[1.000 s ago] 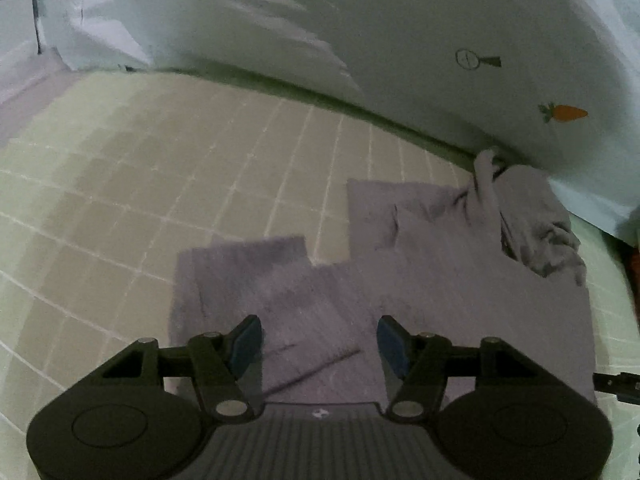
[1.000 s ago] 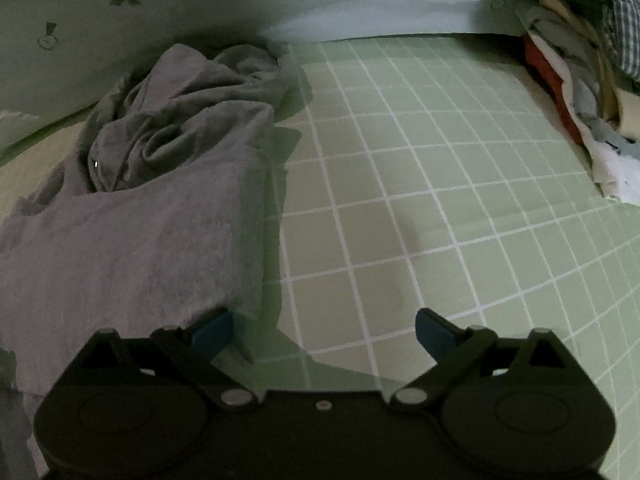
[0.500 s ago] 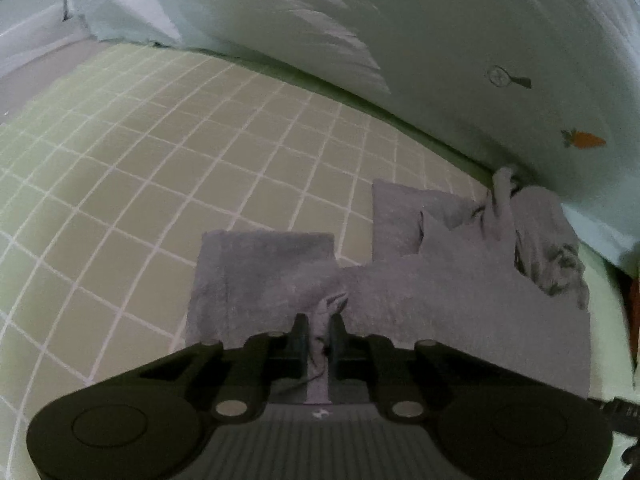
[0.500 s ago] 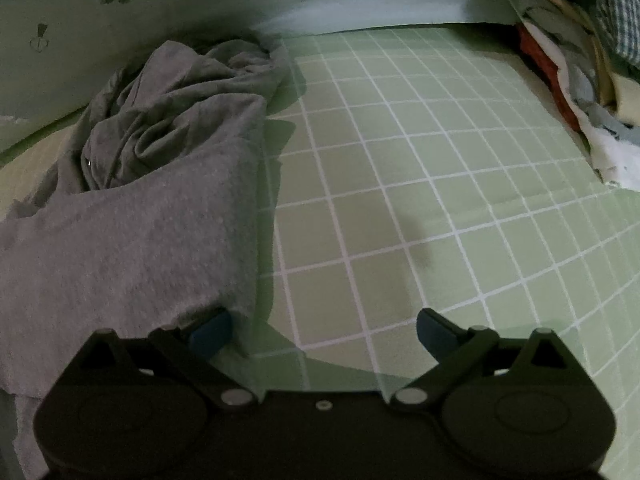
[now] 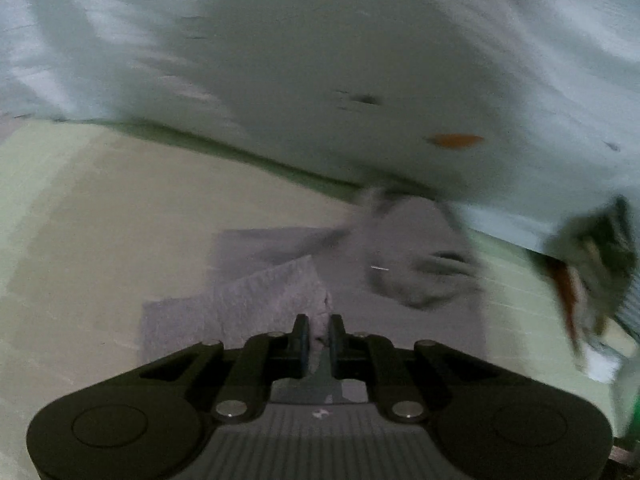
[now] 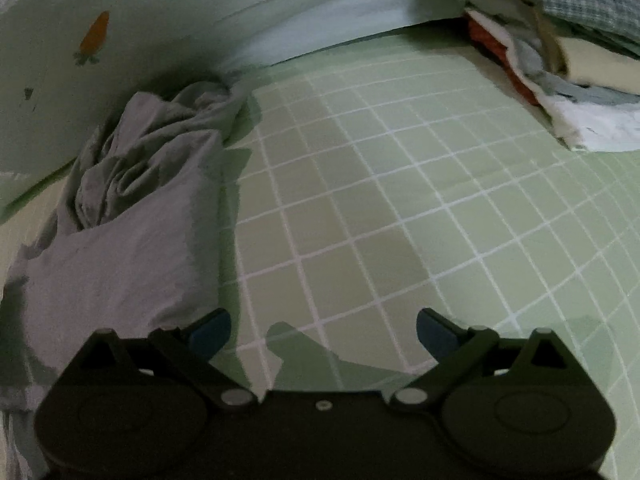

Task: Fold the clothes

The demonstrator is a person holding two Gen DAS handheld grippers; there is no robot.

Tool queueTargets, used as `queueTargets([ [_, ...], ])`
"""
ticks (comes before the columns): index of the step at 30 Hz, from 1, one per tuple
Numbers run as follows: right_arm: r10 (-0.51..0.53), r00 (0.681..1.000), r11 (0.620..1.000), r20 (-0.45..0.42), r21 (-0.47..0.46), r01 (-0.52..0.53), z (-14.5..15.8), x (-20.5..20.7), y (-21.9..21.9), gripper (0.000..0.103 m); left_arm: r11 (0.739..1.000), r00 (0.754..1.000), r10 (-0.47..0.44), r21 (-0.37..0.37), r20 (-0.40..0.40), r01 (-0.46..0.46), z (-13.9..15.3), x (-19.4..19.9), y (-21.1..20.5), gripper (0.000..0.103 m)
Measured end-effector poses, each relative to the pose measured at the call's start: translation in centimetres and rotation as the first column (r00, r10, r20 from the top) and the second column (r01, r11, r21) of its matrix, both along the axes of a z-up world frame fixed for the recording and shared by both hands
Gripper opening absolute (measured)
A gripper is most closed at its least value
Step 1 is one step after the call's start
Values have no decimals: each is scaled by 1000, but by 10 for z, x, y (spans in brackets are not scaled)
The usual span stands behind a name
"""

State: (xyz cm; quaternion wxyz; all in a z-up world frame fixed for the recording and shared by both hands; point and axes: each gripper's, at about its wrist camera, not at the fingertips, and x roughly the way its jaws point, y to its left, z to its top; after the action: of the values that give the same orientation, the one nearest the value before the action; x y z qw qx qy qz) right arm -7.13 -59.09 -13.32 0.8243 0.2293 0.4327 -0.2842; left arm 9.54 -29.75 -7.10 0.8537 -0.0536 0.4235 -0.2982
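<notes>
Left gripper [image 5: 318, 330]: jaws just eased a little, pinching a fold of the grey garment [image 5: 280, 288], lifted edge at six o'clock of that blurred view.
Grey garment: on the green checked sheet [image 6: 380, 220], bunched toward ten o'clock.
Right gripper [image 6: 323, 330]: spread wide, nothing between; left pad at the garment's edge.
Clothes pile [image 6: 560, 52]: two o'clock.

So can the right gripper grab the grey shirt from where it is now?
Probably yes. The right gripper has its jaws wide open, and the grey shirt lies right beside its left jaw with nothing between them. Most of the gap sits over bare green checked sheet, so it would need to slide sideways.
</notes>
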Motion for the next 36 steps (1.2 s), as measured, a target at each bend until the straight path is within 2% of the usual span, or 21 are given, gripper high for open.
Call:
queueTargets([
  [2, -10, 1000, 1000, 15, 6, 10, 0, -4, -3, 100, 998, 998, -55, 24, 37, 54, 2, -12, -19, 29],
  [4, -16, 999, 1000, 38, 9, 15, 3, -6, -4, 100, 996, 996, -65, 58, 57, 62, 3, -17, -28, 60],
  [6, -4, 998, 1000, 60, -10, 5, 8, -5, -2, 100, 996, 996, -45, 79, 74, 39, 4, -20, -31, 76],
  [11, 82, 991, 996, 109, -56, -76, 17, 11, 11, 102, 988, 995, 55, 140, 88, -67, 3, -7, -2, 80],
  [15, 170, 979, 985, 112, -58, -165, 20, 38, 29, 103, 959, 983, 167, 220, 71, -179, -12, 6, 27, 80],
  [18, 238, 966, 971, 102, -45, -235, 23, 63, 49, 103, 936, 973, 226, 266, 48, -231, -26, 12, 45, 80],
  [21, 316, 946, 949, 71, -44, -313, 23, 85, 75, 100, 925, 965, 264, 282, 4, -254, -43, 17, 55, 80],
  [22, 343, 938, 939, 57, -44, -341, 23, 92, 83, 97, 923, 963, 271, 287, -14, -255, -50, 18, 56, 80],
  [24, 409, 912, 912, 40, -31, -408, 21, 104, 102, 85, 923, 959, 281, 286, -45, -257, -61, 19, 58, 80],
  [29, 524, 851, 851, 44, 21, -525, 15, 124, 138, 71, 935, 960, 271, 258, -73, -244, -72, 17, 61, 82],
  [30, 540, 841, 841, 39, 22, -541, 12, 127, 144, 62, 936, 961, 267, 258, -71, -241, -73, 16, 61, 83],
  [32, 569, 822, 822, 30, 15, -569, 9, 133, 154, 51, 937, 964, 259, 259, -66, -234, -75, 16, 60, 83],
  [34, 591, 806, 806, 35, -11, -591, 10, 135, 160, 31, 939, 965, 255, 255, -68, -230, -74, 17, 60, 83],
  [35, 606, 795, 796, 43, -13, -606, 11, 136, 160, 6, 940, 965, 254, 252, -71, -229, -74, 17, 60, 83],
  [36, 611, 790, 791, 52, -10, -612, 13, 136, 160, 6, 941, 965, 253, 251, -71, -228, -74, 17, 59, 83],
])
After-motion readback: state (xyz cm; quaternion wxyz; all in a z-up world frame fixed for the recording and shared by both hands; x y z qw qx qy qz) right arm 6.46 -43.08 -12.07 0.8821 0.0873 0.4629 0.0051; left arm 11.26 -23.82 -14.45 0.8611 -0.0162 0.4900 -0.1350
